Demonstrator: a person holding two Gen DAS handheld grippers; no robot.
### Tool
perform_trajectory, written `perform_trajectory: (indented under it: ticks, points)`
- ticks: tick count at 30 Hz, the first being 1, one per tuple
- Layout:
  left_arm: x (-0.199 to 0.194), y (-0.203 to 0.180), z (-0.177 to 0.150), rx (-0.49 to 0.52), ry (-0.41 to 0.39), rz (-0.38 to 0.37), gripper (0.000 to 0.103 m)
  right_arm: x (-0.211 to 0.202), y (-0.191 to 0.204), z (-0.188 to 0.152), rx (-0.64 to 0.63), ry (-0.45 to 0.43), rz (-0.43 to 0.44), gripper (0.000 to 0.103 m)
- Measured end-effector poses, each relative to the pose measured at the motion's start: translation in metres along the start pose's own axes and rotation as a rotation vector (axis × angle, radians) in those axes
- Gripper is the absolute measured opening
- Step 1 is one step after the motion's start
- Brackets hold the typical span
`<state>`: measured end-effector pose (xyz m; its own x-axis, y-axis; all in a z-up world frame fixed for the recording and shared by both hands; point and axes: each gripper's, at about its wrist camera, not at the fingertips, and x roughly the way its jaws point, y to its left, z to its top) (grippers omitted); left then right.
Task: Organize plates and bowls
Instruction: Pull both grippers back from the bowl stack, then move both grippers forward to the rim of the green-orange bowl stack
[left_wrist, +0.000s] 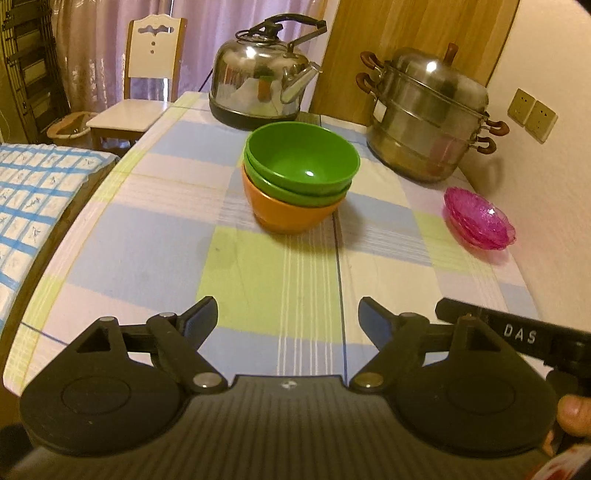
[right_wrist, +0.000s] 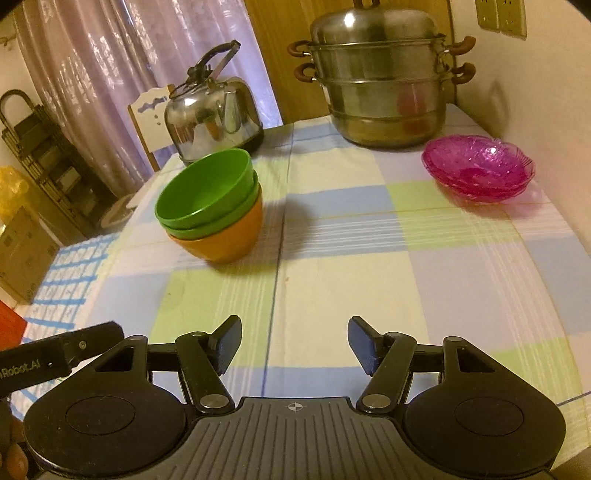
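Left hand-held gripper: jaws spread wide, nothing between them, hanging over the near part of the surface, well short of the bowl stack.
Right hand-held gripper: jaws spread, nothing between them, also over the near part, the bowl stack ahead and to its left.
Surface: covered with a checked cloth in blue, green and white.
Bowl stack: two green bowls nested in an orange one, upright near the middle of the surface.
Pink plates: translucent shallow dishes stacked together, well to the right of the bowl stack, near the wall.
Kettle: shiny steel, just behind the bowl stack.
Steamer pot: tiered steel with lid, behind and right of the bowl stack, just behind the pink plates.
Chair: beyond the far left corner, past the bowl stack.
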<state>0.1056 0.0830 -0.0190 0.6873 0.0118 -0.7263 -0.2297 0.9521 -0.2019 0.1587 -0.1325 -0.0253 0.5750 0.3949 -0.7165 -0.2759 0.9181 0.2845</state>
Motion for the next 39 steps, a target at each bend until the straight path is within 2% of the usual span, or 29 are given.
perform_trajectory:
  ticks: [11, 23, 26, 31, 36, 39]
  points:
    - [0.004, -0.006, -0.004, 0.007, 0.01, -0.021, 0.082, -0.004, -0.008, -0.004, 0.015, -0.011, -0.024, 0.064]
    - [0.017, 0.002, 0.005, -0.015, 0.016, -0.052, 0.084, 0.004, -0.013, -0.002, 0.044, 0.022, -0.027, 0.064]
    - [0.024, 0.012, 0.016, -0.053, 0.019, -0.058, 0.084, 0.008, -0.007, 0.004, 0.023, 0.025, -0.015, 0.064]
    - [0.034, 0.029, 0.047, -0.11, -0.023, -0.067, 0.084, 0.019, 0.001, 0.022, 0.007, 0.019, 0.012, 0.064]
    - [0.056, 0.044, 0.085, -0.16, -0.059, -0.089, 0.086, 0.038, 0.009, 0.051, 0.008, 0.008, 0.047, 0.064]
    - [0.075, 0.052, 0.105, -0.188, -0.075, -0.076, 0.086, 0.051, 0.012, 0.076, 0.036, -0.018, 0.072, 0.064]
